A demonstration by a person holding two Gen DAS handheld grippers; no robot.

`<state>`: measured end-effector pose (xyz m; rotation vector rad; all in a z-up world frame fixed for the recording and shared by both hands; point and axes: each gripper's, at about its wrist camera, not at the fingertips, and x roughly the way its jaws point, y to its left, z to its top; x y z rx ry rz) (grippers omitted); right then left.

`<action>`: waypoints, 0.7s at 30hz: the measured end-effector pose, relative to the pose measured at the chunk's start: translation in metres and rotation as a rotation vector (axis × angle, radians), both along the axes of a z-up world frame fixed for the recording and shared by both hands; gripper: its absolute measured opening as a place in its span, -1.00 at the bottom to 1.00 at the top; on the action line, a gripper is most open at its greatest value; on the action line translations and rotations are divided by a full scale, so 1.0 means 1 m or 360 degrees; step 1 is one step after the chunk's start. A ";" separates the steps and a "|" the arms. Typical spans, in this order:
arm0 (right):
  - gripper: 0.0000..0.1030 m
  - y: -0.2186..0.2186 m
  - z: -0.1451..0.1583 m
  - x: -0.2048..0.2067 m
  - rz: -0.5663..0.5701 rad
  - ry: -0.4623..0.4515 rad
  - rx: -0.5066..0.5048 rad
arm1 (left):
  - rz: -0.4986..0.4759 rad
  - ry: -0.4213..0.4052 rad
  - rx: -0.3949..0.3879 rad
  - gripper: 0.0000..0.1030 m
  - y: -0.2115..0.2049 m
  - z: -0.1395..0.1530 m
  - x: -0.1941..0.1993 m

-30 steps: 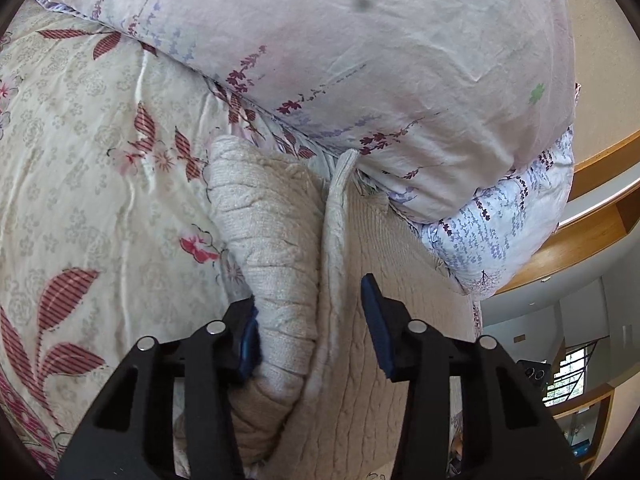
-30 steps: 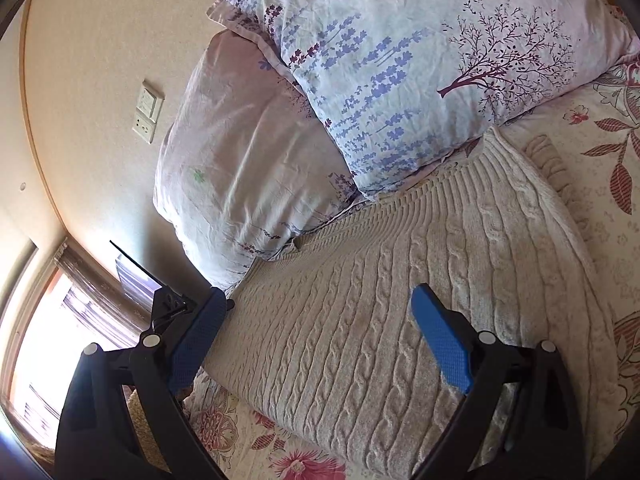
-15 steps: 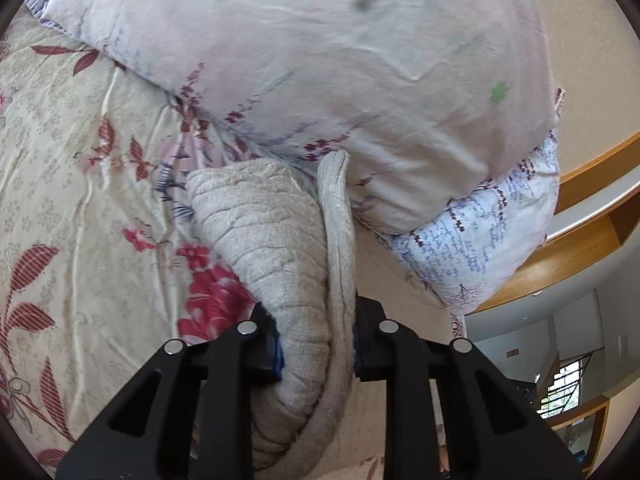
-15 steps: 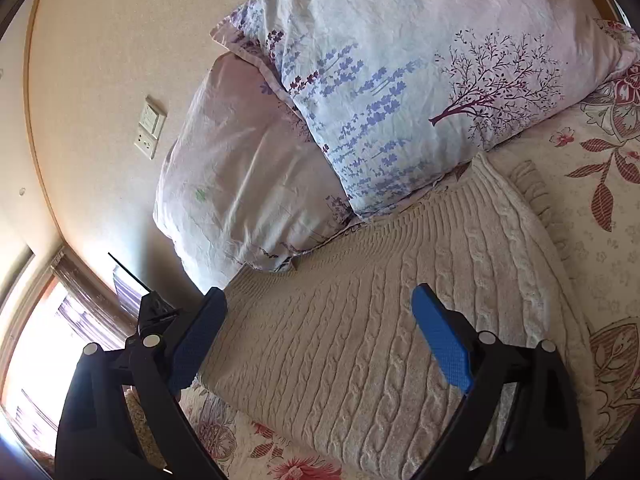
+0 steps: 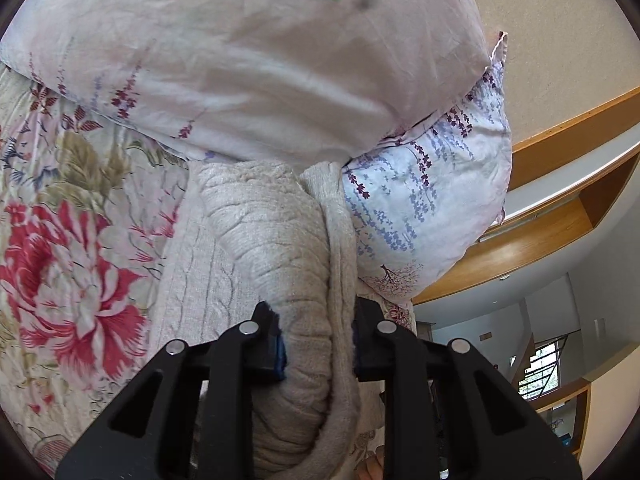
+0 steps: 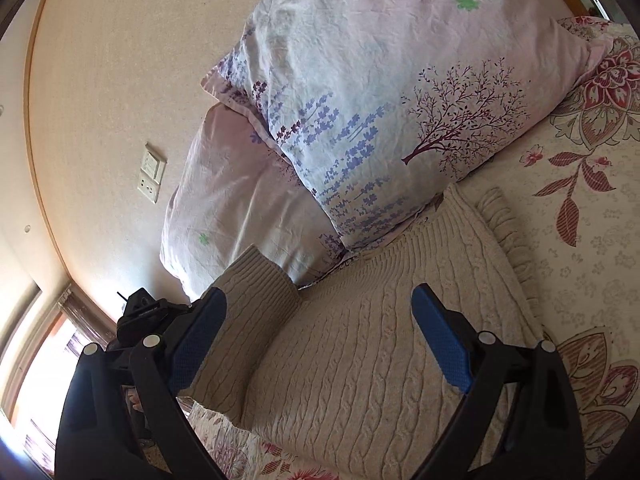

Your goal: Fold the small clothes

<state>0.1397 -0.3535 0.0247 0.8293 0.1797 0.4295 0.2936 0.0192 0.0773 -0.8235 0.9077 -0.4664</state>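
A beige cable-knit sweater [image 6: 360,352] lies on the floral bedspread, its top edge against the pillows. My left gripper [image 5: 318,344] is shut on the sweater's sleeve [image 5: 276,240], a thick ribbed roll of knit bunched between its blue pads and lifted over the body. In the right wrist view that sleeve [image 6: 248,292] stands raised at the sweater's left edge, with the left gripper [image 6: 144,312] behind it. My right gripper [image 6: 320,340] is open and empty, hovering over the sweater's body.
Two stacked pillows [image 6: 380,100] with purple floral print lie against the beige wall just beyond the sweater; they also show in the left wrist view [image 5: 260,60]. The floral bedspread [image 5: 68,260] spreads to the left. A wall switch [image 6: 152,178] and a wooden ledge [image 5: 560,184] are behind.
My left gripper closed on the sleeve and lifted it up and over toward the sweater's body. The right gripper stayed open and drifted slightly over the sweater.
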 end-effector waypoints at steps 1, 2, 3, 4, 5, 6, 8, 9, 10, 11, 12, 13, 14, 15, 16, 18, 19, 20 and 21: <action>0.86 -0.002 0.000 -0.001 -0.0002 -0.0005 0.0014 | -0.0012 0.0002 0.0001 -0.58 -0.010 0.001 0.003; 0.86 -0.003 -0.001 -0.002 -0.0007 -0.0009 0.0026 | -0.0022 0.0002 0.0002 -0.58 -0.020 0.002 0.006; 0.86 -0.005 -0.001 -0.002 -0.0015 -0.0012 0.0037 | -0.0035 0.0003 -0.0003 -0.59 -0.030 0.003 0.009; 0.86 -0.007 -0.002 -0.003 -0.0021 -0.0015 0.0051 | -0.0051 0.0003 -0.0015 -0.59 -0.040 0.004 0.011; 0.86 -0.009 -0.002 -0.004 -0.0028 -0.0020 0.0070 | -0.0069 -0.0002 -0.0027 -0.59 -0.050 0.005 0.014; 0.86 -0.012 -0.003 -0.005 -0.0031 -0.0025 0.0092 | -0.0091 -0.0011 -0.0036 -0.59 -0.063 0.006 0.015; 0.86 -0.018 -0.006 -0.007 -0.0045 -0.0028 0.0145 | -0.0151 -0.0026 -0.0057 -0.59 -0.088 0.007 0.016; 0.86 -0.022 -0.008 -0.008 -0.0054 -0.0028 0.0177 | -0.0188 -0.0029 -0.0058 -0.59 -0.102 0.006 0.017; 0.86 -0.026 -0.009 -0.010 -0.0069 -0.0027 0.0206 | -0.0221 -0.0025 -0.0050 -0.59 -0.117 0.003 0.018; 0.86 -0.031 -0.010 -0.012 -0.0091 -0.0030 0.0234 | -0.0256 -0.0013 -0.0042 -0.59 -0.132 -0.002 0.019; 0.86 -0.036 -0.011 -0.015 -0.0115 -0.0034 0.0264 | -0.0287 0.0009 -0.0040 -0.59 -0.146 -0.009 0.020; 0.86 -0.042 -0.012 -0.020 -0.0141 -0.0043 0.0295 | -0.0320 0.0041 -0.0041 -0.59 -0.160 -0.018 0.020; 0.86 -0.047 -0.013 -0.024 -0.0160 -0.0058 0.0329 | -0.0356 0.0078 -0.0042 -0.59 -0.173 -0.027 0.020; 0.86 -0.053 -0.013 -0.029 -0.0168 -0.0063 0.0353 | -0.0389 0.0109 -0.0042 -0.58 -0.184 -0.036 0.021; 0.86 -0.058 -0.013 -0.033 -0.0173 -0.0050 0.0355 | -0.0422 0.0136 -0.0042 -0.56 -0.193 -0.045 0.020; 0.88 -0.068 -0.014 -0.038 -0.0182 0.0003 0.0338 | -0.0495 0.0167 -0.0072 -0.37 -0.206 -0.056 0.020; 0.88 -0.072 -0.015 -0.040 -0.0194 0.0043 0.0335 | -0.0531 0.0160 -0.0108 -0.34 -0.209 -0.056 0.019; 0.89 -0.076 -0.016 -0.041 -0.0194 0.0076 0.0338 | -0.0569 0.0145 -0.0166 -0.24 -0.210 -0.054 0.019; 0.89 -0.082 -0.017 -0.041 -0.0179 0.0106 0.0347 | -0.0611 0.0129 -0.0244 -0.12 -0.209 -0.051 0.019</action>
